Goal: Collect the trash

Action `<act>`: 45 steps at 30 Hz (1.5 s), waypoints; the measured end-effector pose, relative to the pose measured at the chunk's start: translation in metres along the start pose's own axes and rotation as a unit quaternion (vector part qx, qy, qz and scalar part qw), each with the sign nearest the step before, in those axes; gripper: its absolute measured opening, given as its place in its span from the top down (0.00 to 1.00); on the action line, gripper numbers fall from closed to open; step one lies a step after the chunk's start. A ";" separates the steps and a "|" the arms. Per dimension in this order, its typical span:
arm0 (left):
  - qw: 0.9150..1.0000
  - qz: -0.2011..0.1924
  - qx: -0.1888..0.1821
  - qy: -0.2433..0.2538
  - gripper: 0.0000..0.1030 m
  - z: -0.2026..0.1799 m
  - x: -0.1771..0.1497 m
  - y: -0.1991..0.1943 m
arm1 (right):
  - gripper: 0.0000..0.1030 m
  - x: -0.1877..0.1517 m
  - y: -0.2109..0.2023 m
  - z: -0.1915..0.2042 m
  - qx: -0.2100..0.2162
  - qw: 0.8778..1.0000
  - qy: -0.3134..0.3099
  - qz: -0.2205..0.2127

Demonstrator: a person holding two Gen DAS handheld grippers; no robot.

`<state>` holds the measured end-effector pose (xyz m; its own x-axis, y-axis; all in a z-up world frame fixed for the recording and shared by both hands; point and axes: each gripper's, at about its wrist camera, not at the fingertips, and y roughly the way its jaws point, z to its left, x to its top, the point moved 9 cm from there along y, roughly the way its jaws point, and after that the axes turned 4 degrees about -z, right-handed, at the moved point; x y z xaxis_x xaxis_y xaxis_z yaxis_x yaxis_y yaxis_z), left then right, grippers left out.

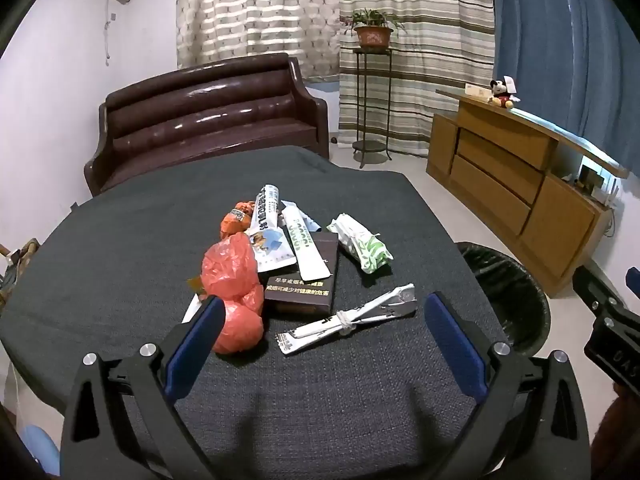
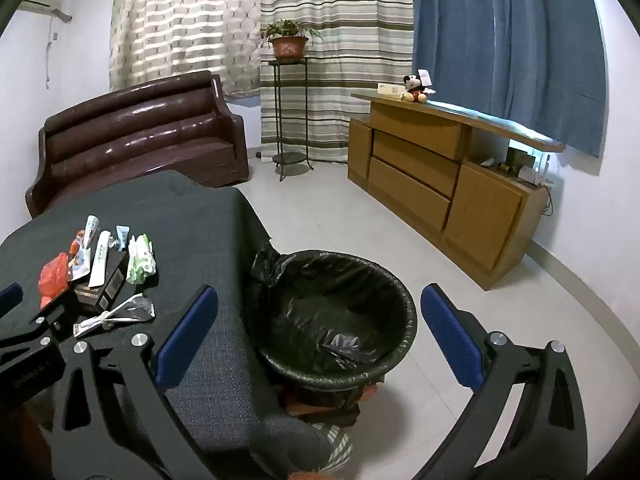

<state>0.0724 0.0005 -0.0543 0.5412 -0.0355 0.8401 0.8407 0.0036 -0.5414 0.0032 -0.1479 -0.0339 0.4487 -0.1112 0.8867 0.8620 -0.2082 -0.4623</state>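
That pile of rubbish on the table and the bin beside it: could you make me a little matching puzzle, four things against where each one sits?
Things:
1. red plastic bag
2. dark box
3. green and white packet
4. bin with black liner

Places:
A. on the floor beside the table
B. right side of the pile
C. left side of the pile, near the left tongs' finger
D. middle of the pile, under a white sachet

Pairs: 1-C, 2-D, 3-B, 4-A
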 end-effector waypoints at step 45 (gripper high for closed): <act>1.000 0.002 0.000 0.002 0.06 -0.001 0.000 0.001 | 0.04 -0.005 0.003 0.003 0.000 1.000 -0.005 0.006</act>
<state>0.0735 -0.0002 -0.0552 0.5448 -0.0401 0.8376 0.8384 0.0035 -0.5451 0.0046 -0.1455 -0.0396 0.4612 -0.1036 0.8812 0.8566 -0.2069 -0.4726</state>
